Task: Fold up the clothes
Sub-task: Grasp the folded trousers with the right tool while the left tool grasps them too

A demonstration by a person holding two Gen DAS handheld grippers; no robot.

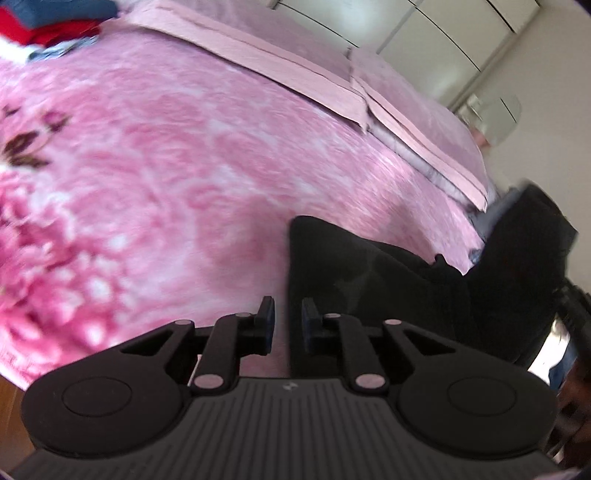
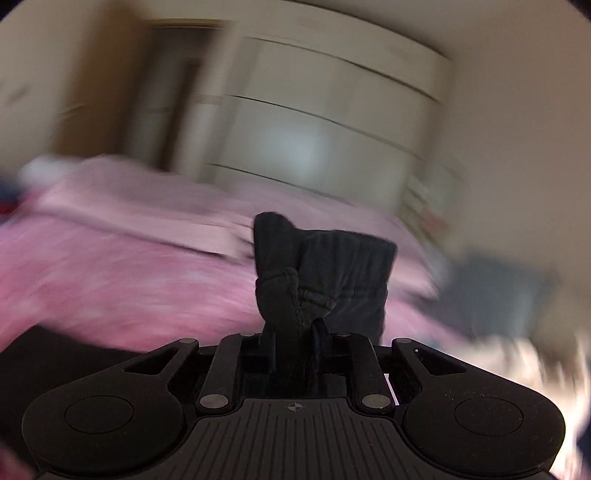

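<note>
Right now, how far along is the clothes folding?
Done: a folded stack sits at the far corner of the pink blanket. In hand: the right gripper is clamped on a black garment, lifted above the bed; its other part trails beside the open, empty left gripper. Left: folding this garment.

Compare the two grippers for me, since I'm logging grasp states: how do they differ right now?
The left gripper has its jaws apart and holds nothing; the right gripper has its jaws closed on a bunched black garment. The left sits low over the pink blanket, at the garment's edge; the right holds its cloth raised, with the wardrobe behind. Both are the same black two-finger tool.
</note>
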